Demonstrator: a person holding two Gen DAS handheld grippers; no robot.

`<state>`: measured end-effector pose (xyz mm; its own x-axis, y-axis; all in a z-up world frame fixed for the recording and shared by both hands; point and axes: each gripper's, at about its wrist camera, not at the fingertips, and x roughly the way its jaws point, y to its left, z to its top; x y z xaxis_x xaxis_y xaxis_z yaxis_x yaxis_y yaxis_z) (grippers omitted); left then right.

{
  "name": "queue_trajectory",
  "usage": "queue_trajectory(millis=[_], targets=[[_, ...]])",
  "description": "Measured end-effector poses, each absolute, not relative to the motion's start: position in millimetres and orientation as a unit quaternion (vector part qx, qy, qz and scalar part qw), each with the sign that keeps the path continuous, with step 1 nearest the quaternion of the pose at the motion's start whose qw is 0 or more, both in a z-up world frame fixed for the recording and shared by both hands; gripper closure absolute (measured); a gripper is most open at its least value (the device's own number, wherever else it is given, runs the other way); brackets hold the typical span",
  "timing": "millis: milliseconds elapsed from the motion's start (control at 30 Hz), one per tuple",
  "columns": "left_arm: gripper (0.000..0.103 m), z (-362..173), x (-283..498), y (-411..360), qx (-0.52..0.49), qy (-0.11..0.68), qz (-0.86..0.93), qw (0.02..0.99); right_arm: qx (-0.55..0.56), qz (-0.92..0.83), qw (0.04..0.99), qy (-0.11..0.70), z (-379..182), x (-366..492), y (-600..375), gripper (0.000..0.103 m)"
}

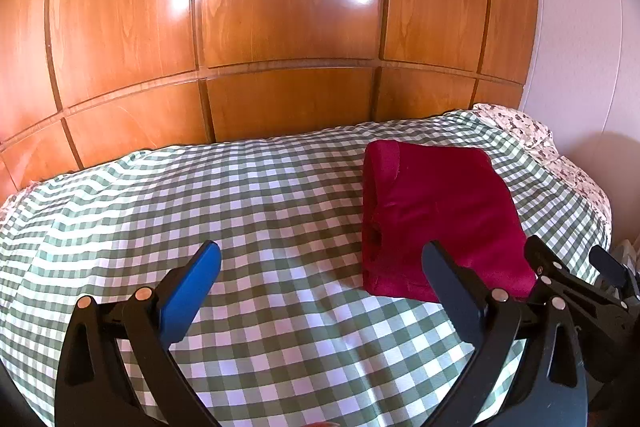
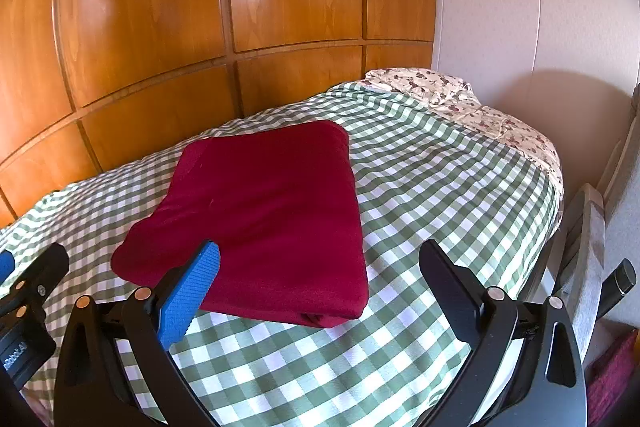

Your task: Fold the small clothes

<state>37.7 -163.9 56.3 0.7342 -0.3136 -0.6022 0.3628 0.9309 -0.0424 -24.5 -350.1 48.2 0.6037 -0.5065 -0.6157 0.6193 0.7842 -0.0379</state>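
The red garment (image 2: 264,215) lies folded into a neat rectangle on the checked bed cover (image 2: 432,179). Both the left gripper (image 1: 320,263) and the right gripper (image 2: 318,261) hover above it, jaws spread and empty. The fold looks finished; next probably comes a final smoothing or setting it aside.
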Motion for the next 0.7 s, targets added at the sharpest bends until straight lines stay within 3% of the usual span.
queue_trajectory(millis=[467,700], targets=[[0.003,52.7,41.5,-161.9,0.032,0.328,-0.178,0.927,0.102,-0.304,0.893,0.316,47.4,-23.2,-359.5,0.004],[0.003,30.7,54.8,-155.6,0.031,0.359,-0.148,0.921,0.151,-0.354,0.864,0.325,40.0,-5.6,-463.6,0.004]])
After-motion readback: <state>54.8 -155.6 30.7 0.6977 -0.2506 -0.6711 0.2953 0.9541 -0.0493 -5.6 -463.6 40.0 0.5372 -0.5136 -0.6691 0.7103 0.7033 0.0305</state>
